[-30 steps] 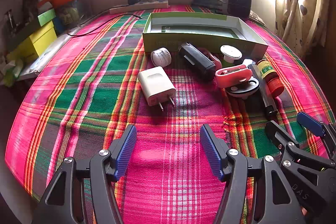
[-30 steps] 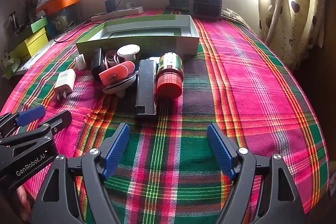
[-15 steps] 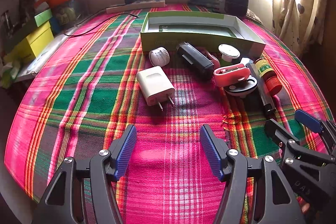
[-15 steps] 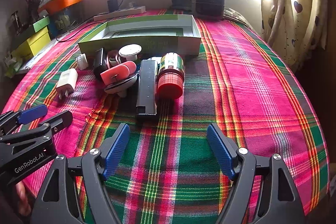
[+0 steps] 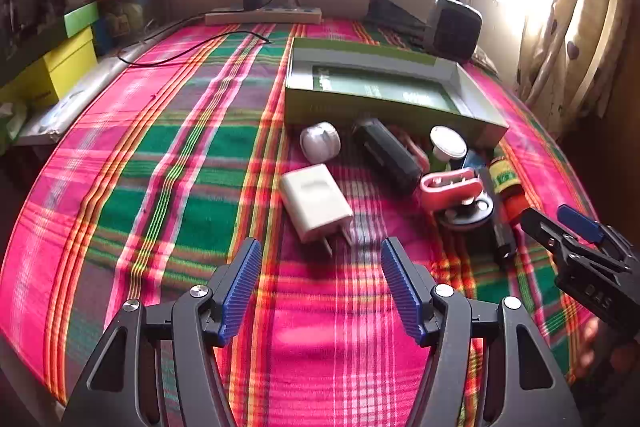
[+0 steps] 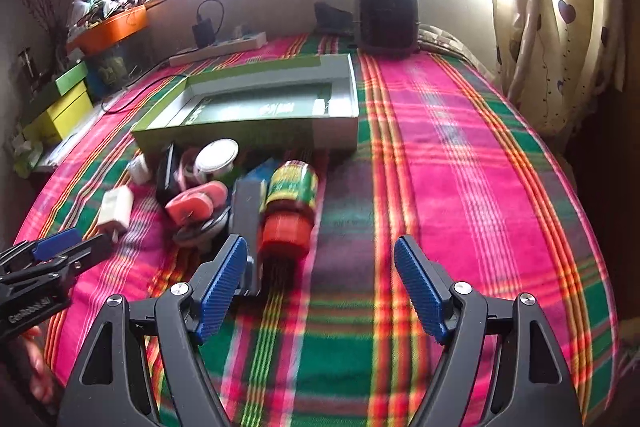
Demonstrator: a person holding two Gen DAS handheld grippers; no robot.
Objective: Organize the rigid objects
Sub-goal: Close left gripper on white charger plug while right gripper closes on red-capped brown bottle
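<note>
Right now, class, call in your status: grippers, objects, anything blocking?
Left gripper open, empty, facing white plug charger. Right gripper open, empty, near red-capped jar. Green cardboard box holds none of them. Items crowd together at box front.

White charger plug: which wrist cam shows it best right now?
Left wrist. The white charger plug lies near centre, just ahead of the open left gripper, with its top face and both prongs visible. In the right wrist view it is small, blurred and far left, beside the left gripper's tips.
</note>
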